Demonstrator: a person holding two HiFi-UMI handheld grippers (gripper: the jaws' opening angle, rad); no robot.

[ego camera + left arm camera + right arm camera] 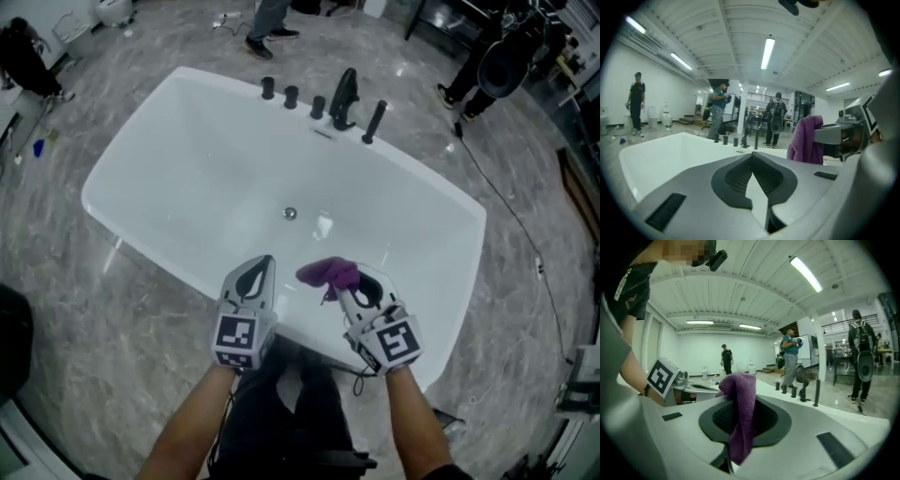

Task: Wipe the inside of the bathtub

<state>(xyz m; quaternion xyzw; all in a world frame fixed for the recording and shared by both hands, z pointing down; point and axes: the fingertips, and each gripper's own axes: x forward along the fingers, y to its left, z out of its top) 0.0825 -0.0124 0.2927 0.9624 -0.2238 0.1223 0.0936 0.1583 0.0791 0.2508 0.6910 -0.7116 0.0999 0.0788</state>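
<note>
A white freestanding bathtub (169, 122) fills the head view, with a round drain (290, 214) in its floor and black taps (343, 98) on the far rim. My right gripper (343, 282) is shut on a purple cloth (328, 274), held over the tub's near rim; in the right gripper view the purple cloth (740, 413) hangs between the jaws. My left gripper (259, 270) is shut with nothing in it, level with the right one above the near rim. The left gripper view shows its jaws (751, 168) closed and the cloth (806, 140) to the right.
Grey marble floor (84, 309) surrounds the tub. People stand beyond the far side (267, 23) and at the upper right (502, 56). A black cable (525, 234) runs across the floor on the right. My own legs (281, 412) are against the near rim.
</note>
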